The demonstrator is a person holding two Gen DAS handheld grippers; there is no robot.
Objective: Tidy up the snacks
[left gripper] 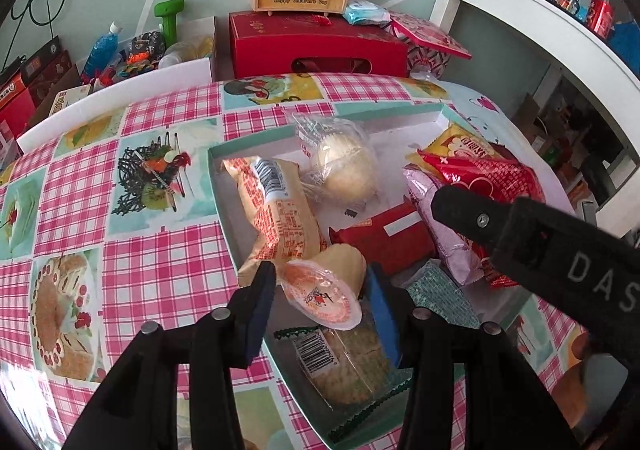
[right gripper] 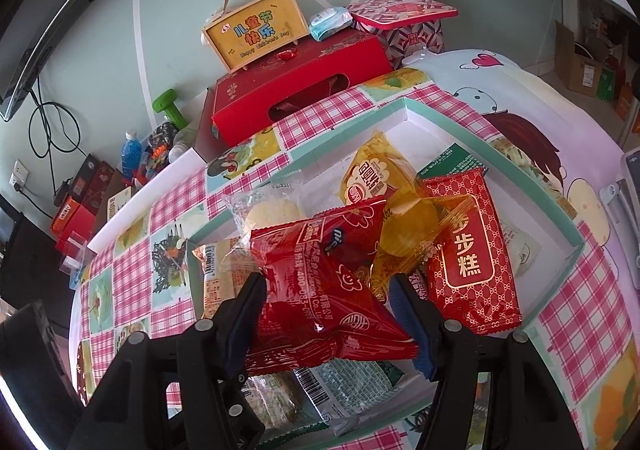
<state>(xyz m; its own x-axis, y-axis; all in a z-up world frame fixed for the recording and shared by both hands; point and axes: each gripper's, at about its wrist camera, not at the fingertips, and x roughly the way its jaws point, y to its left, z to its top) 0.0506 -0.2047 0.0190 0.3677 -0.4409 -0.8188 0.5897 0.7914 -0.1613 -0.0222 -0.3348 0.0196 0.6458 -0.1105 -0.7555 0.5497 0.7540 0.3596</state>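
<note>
Left wrist view shows the left claw [left gripper: 320,290] spread around a jelly cup [left gripper: 325,290] lying in the green box [left gripper: 224,189] near the bench's [left gripper: 160,250] right edge, pads not pressing it, while the right claw [right gripper: 328,314] pinches a red snack bag [right gripper: 320,290] above that box.

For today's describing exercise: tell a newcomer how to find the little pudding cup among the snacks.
Start at the teal-rimmed tray on the pink checked tablecloth. At its near end, between the left gripper's fingers, the pudding cup lies on its side. It is the only tub there, with an orange printed foil lid; its neighbours are flat wrapped packets.
</note>
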